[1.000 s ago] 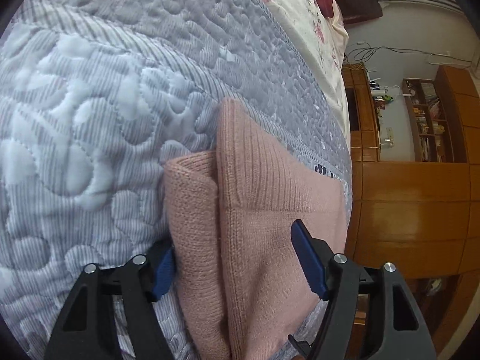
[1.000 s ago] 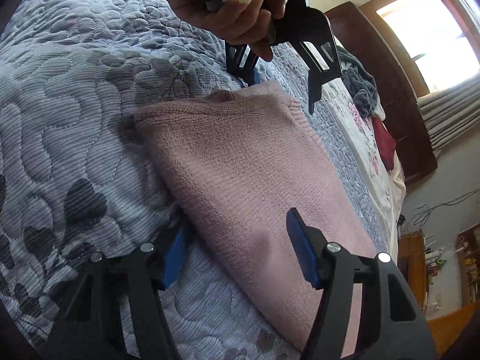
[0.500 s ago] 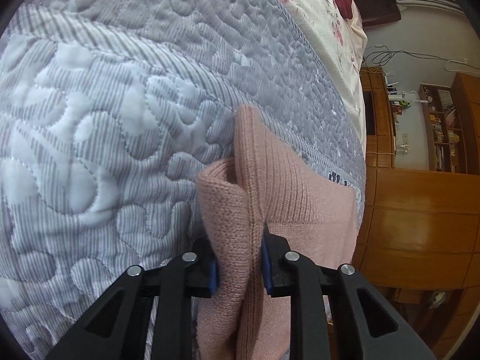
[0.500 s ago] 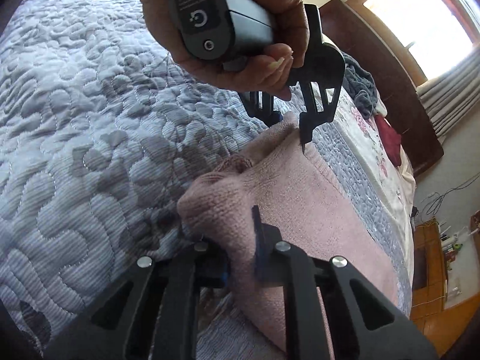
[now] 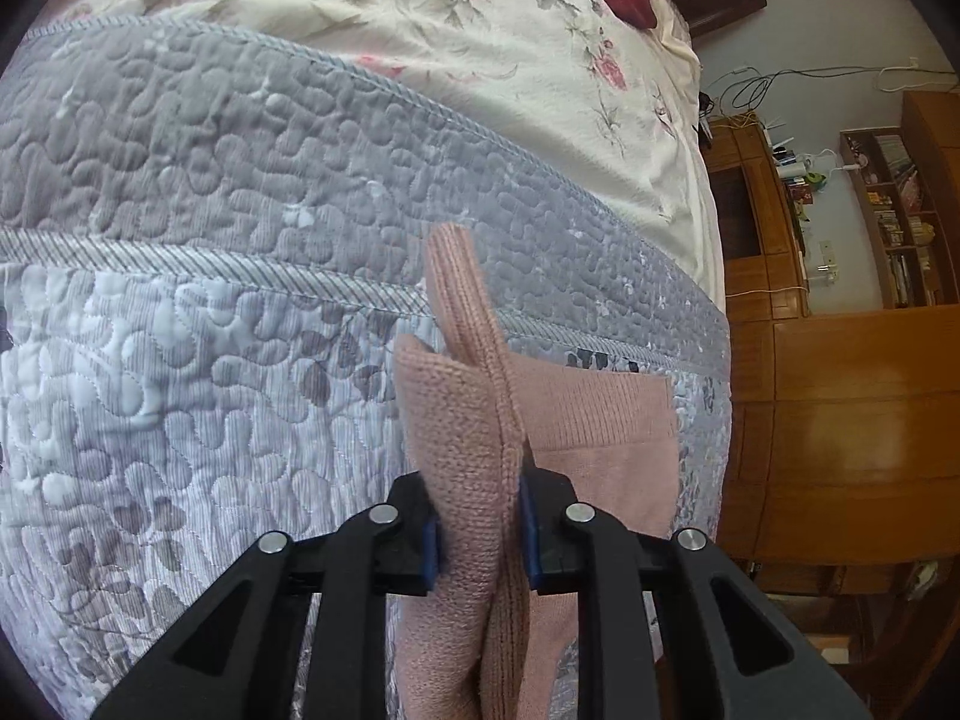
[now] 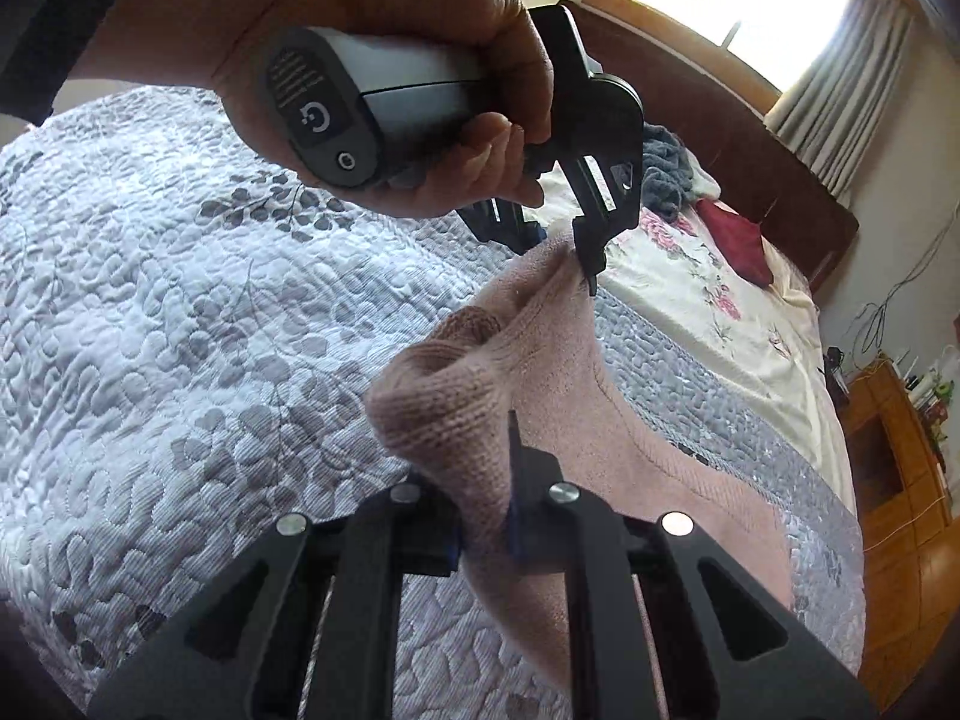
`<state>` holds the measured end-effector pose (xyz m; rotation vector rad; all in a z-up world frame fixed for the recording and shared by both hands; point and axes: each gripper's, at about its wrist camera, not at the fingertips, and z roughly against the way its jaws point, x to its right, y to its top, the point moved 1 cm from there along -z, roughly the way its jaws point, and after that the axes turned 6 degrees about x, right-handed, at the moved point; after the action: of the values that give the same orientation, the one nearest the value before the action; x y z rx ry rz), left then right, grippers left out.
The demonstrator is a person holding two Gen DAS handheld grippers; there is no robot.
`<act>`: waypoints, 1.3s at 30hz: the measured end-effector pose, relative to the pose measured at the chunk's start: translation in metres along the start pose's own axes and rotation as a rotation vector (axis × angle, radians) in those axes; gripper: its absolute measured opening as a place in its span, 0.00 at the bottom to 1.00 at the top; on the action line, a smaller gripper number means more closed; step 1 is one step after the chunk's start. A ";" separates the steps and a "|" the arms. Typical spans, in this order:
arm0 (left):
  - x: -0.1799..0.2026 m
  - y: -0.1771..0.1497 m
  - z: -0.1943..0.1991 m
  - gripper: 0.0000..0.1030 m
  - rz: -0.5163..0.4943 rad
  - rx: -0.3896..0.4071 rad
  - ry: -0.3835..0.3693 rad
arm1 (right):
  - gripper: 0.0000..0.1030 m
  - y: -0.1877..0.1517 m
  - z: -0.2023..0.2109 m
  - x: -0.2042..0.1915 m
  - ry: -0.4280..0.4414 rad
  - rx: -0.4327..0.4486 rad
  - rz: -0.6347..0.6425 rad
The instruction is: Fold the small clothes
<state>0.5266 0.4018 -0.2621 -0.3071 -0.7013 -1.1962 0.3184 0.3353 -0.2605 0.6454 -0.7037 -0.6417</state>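
So, grip: I'm pinching one end of the knit [image 5: 474, 468] with both grippers, left [image 5: 479, 531] and right [image 6: 483, 531], clamped tight.
Done: it's lying part-folded on the quilt [image 5: 198, 372].
Left: I'm judging one more fold.

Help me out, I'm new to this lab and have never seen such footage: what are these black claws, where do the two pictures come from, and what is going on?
No robot here: a person holds a handheld two-finger gripper in each hand, each with a fisheye camera looking along its fingers. One picture is from the left gripper, the other from the right gripper. Both are shut on a pink knit garment, pinching its edge up off a grey quilted bedspread. In the right view you also see the person's hand holding the left gripper. A floral sheet lies further up the bed.
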 end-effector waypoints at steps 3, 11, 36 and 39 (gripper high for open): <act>0.030 0.001 0.008 0.19 -0.032 0.012 0.020 | 0.09 0.005 0.017 0.024 -0.004 0.026 -0.067; 0.108 -0.002 0.014 0.19 -0.109 0.034 0.064 | 0.09 -0.003 0.054 0.089 0.012 0.083 -0.259; 0.268 -0.046 -0.108 0.19 -0.291 -0.042 0.236 | 0.09 -0.119 0.088 0.221 0.017 0.070 -0.600; 0.278 -0.053 -0.134 0.19 -0.313 -0.059 0.266 | 0.09 -0.139 0.085 0.234 0.026 0.057 -0.646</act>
<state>0.5749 0.1007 -0.1918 -0.0836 -0.4926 -1.5249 0.3520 0.0549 -0.2217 0.9421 -0.4832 -1.2066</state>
